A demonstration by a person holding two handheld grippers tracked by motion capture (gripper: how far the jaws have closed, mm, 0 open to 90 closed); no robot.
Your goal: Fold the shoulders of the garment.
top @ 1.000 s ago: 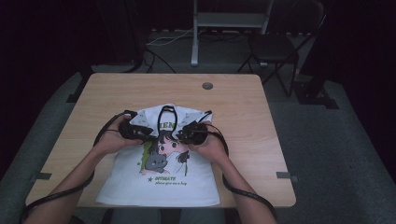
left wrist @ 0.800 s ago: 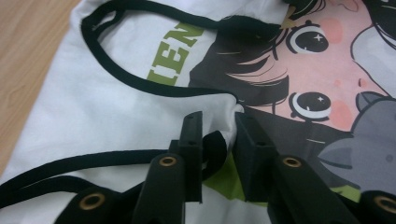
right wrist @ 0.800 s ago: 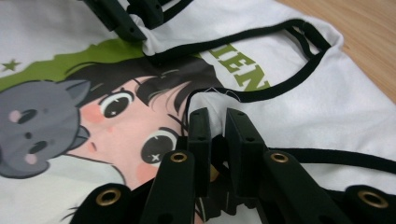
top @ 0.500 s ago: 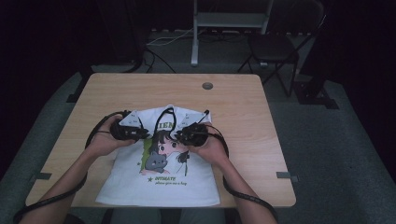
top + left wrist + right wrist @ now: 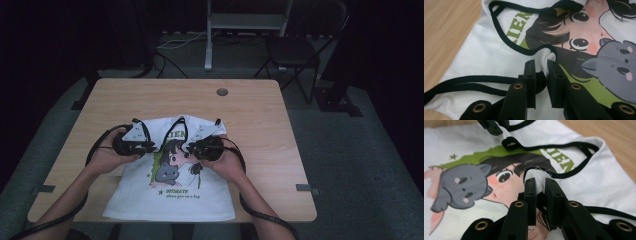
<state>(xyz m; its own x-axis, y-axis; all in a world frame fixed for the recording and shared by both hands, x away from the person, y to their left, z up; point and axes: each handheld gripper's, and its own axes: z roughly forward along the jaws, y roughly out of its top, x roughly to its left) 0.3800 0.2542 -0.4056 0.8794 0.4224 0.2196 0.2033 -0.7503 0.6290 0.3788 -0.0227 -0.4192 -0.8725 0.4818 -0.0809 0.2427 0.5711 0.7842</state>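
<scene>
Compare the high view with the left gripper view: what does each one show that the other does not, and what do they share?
High view alone: the whole wooden table, both forearms, the right gripper at the shirt's top, and a chair behind the table.

Left gripper view alone: up close, the left gripper has a fold of white cloth with black trim between its fingers.

Both: the white T-shirt with its cartoon girl and grey cat print, lying on the wood.

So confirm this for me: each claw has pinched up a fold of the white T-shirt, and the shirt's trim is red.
Not quite: the trim is black, not red, as the left gripper view shows. The rest holds: the left claw and the right claw each pinch a fold of the white T-shirt.
</scene>
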